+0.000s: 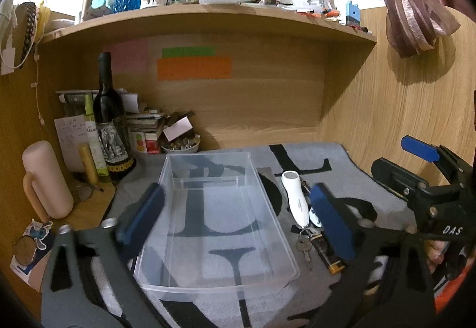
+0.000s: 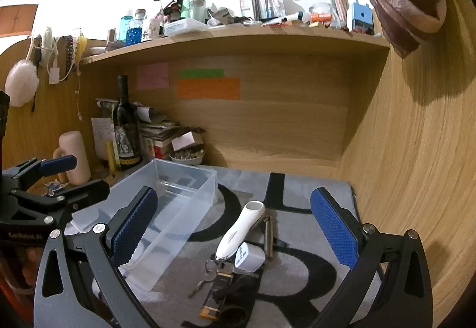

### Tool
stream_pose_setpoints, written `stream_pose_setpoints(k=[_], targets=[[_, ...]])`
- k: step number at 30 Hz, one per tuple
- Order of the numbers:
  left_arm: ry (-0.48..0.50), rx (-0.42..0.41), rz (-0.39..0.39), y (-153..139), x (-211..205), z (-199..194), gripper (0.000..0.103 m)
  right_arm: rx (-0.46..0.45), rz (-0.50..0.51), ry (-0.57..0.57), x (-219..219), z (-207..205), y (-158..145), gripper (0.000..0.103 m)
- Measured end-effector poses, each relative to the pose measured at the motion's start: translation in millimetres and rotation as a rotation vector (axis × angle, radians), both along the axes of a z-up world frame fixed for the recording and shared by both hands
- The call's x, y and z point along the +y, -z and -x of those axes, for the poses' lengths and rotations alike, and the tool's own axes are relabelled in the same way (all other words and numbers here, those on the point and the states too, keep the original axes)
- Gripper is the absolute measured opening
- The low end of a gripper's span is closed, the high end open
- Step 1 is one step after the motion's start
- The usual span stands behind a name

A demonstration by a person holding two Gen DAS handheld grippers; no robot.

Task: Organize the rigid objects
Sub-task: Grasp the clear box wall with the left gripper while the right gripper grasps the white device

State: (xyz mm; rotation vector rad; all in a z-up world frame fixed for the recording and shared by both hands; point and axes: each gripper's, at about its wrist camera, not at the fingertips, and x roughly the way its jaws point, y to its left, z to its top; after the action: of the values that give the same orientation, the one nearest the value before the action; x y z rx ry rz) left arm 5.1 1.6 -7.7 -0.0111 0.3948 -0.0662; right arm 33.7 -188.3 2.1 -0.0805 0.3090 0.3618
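Clear plastic bin (image 1: 214,218) sits empty on the grey lettered mat (image 2: 312,188), open side up. Just right of the bin lies the pile to sort: white handheld device (image 2: 239,231), keys (image 2: 208,271) touching its near tip, small white charger block (image 2: 249,259) beside it, a metal rod (image 2: 268,235) w/ a dark flat item (image 2: 220,295) nearer the camera. Device looks stiff, light, smooth-shelled, prob. slippery; best pinched across its narrow waist, not the rounded head. Keys loose, likely to dangle. Right gripper (image 2: 235,235) hovers over the pile, jaws spread wide, nothing held. Left gripper (image 1: 235,220) straddles the bin, jaws likewise spread. Wine bottle (image 1: 110,119) stands behind-left of the bin.
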Motion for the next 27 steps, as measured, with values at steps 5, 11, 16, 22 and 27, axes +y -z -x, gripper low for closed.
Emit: stream_pose_setpoints(k=[5, 11, 16, 22, 27], targets=[[-0.008, 0.049, 0.01, 6, 13, -9, 0.082, 0.028, 0.037, 0.005, 3, -8, 6, 0.1], [-0.035, 0.123, 0.006, 14, 36, -21, 0.068, 0.063, 0.083, -0.004, 6, -19, 10, 0.089], [-0.075, 0.183, -0.025, 20, 59, -33, 0.061, 0.108, 0.117, 0.002, 7, -36, 15, 0.081], [-0.084, 0.316, -0.014, 40, 88, -56, 0.051, 0.19, 0.135, 0.021, 4, -63, 24, 0.074], [-0.061, 0.411, 0.025, 58, 105, -73, 0.046, 0.276, 0.13, 0.038, 1, -87, 35, 0.063]])
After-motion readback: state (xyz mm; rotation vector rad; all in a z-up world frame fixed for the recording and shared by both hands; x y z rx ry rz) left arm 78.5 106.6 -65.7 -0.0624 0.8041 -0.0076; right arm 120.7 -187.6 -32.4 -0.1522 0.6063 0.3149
